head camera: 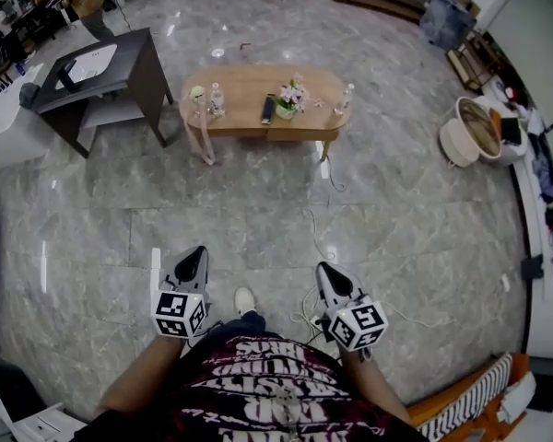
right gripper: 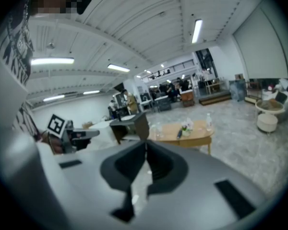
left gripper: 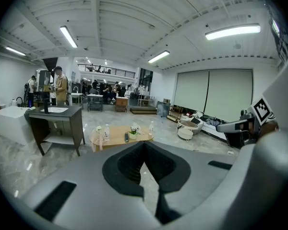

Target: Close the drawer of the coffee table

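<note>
An oval wooden coffee table [head camera: 249, 95] stands far ahead on the grey stone floor. It carries a pot of flowers [head camera: 290, 99], a dark remote [head camera: 268, 109] and small bottles. On its near side a drawer front [head camera: 292, 133] shows as a darker panel. How far out the drawer stands is too small to tell. My left gripper [head camera: 195, 256] and right gripper [head camera: 324, 270] are held low by my body, both shut and empty, pointing toward the table and well short of it. The table [left gripper: 120, 135] also shows beyond the shut left gripper [left gripper: 144, 145], and the table [right gripper: 185, 133] beyond the shut right gripper [right gripper: 146, 145].
A dark desk [head camera: 101, 72] stands left of the table. A round white basket seat [head camera: 470, 132] sits at the right. A thin cable [head camera: 318, 238] trails over the floor between me and the table. My shoe [head camera: 245, 299] shows below. People [left gripper: 60, 85] stand far back.
</note>
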